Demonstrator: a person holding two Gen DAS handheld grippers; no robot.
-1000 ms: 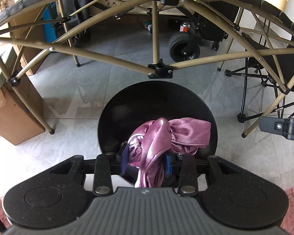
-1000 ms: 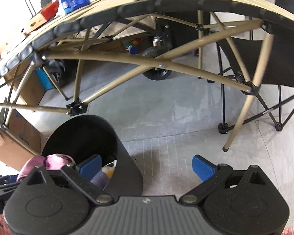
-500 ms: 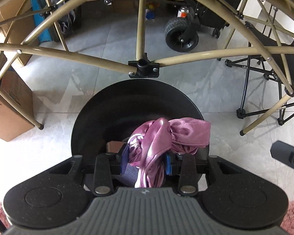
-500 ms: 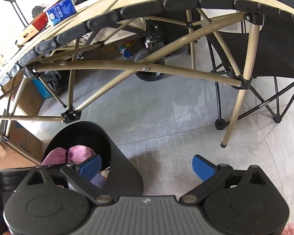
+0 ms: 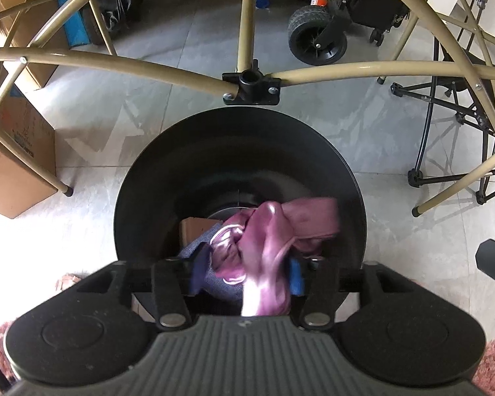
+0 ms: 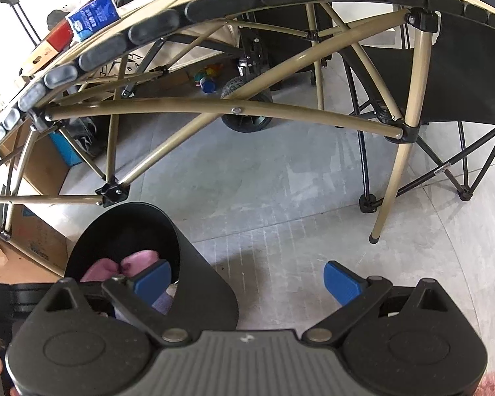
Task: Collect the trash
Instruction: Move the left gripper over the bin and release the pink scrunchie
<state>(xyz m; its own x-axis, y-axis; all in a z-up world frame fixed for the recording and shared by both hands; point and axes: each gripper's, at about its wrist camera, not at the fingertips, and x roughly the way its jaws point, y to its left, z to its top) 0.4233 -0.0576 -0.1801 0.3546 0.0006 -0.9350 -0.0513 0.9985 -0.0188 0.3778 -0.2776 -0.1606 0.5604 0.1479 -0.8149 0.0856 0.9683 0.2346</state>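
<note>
Floor-standing bin (image 5: 155, 178) below: your left hand-held gripper (image 5: 244, 272) is opening; let the cloth (image 5: 267, 231) drop inside; right hand-held gripper (image 6: 247, 280) open, empty.

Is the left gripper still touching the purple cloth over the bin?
Touching. In the left wrist view the purple cloth lies blurred between the opening left gripper, draped against the right blue pad, above the black bin.
</note>
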